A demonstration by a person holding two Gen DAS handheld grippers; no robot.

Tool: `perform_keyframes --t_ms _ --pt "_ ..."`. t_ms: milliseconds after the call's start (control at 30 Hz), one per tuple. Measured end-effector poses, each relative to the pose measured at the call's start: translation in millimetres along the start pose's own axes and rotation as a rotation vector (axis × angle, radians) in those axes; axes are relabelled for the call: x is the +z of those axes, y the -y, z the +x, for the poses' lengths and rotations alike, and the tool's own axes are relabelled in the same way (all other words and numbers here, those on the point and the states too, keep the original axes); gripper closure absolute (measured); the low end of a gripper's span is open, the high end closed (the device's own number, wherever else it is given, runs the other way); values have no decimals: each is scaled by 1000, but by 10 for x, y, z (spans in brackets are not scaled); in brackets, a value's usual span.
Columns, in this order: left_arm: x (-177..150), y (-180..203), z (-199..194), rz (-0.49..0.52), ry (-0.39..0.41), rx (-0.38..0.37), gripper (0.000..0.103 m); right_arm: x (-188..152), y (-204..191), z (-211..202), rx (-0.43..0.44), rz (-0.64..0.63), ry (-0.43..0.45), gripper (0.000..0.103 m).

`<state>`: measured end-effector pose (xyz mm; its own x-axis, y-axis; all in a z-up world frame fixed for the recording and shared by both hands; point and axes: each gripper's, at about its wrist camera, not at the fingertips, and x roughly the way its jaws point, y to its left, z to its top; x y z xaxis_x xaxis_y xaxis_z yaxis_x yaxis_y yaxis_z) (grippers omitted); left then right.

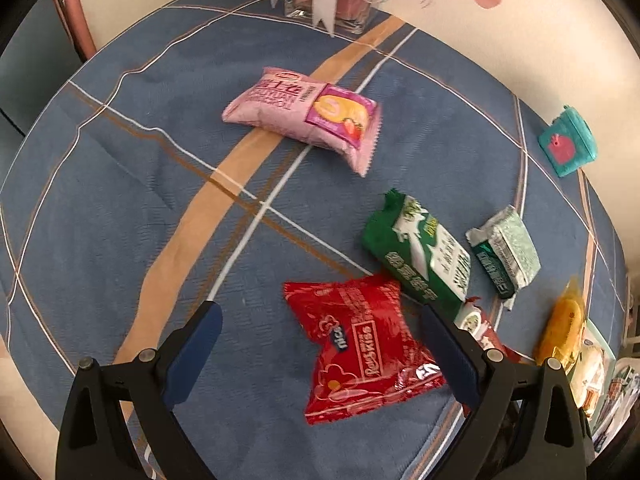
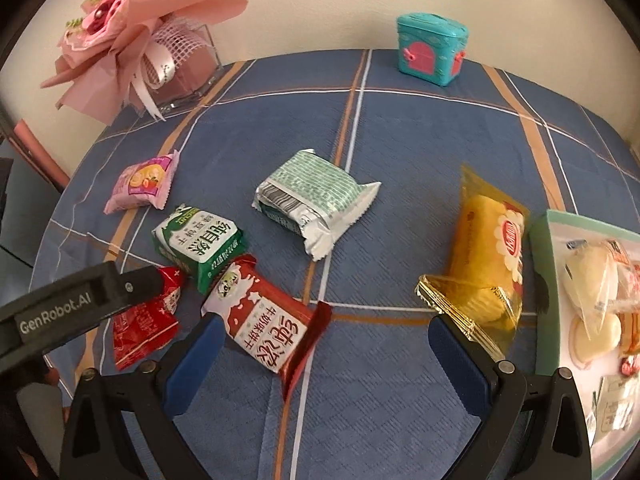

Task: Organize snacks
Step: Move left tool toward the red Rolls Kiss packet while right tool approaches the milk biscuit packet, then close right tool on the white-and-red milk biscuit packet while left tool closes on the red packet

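Tray (image 2: 541, 280) holding wrapped snacks (image 2: 592, 292), yellow cake packet (image 2: 484, 256) beside it

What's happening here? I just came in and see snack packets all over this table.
A person is sorting snacks with a hand-held tool in each hand. Both are open and holding nothing. The left tool hovers around the red packet on the blue tablecloth; the right tool hangs near the red-and-white milk snack and the yellow cake packet. A tray at the right edge already holds a few snacks. The pink, green and silver-green packets lie loose.
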<state>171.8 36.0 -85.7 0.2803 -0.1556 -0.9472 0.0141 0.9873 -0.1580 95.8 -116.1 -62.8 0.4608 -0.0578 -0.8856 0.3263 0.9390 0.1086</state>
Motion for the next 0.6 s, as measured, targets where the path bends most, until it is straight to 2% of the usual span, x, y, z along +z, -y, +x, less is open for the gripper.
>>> perform_keyframes --t_ms 300,600 --pt "52 -166 51 -31 -16 -15 4 14 -199 162 0 -79 -8 0" --pt "61 -253 123 -48 -27 -22 4 7 -293 311 10 -72 -13 0"
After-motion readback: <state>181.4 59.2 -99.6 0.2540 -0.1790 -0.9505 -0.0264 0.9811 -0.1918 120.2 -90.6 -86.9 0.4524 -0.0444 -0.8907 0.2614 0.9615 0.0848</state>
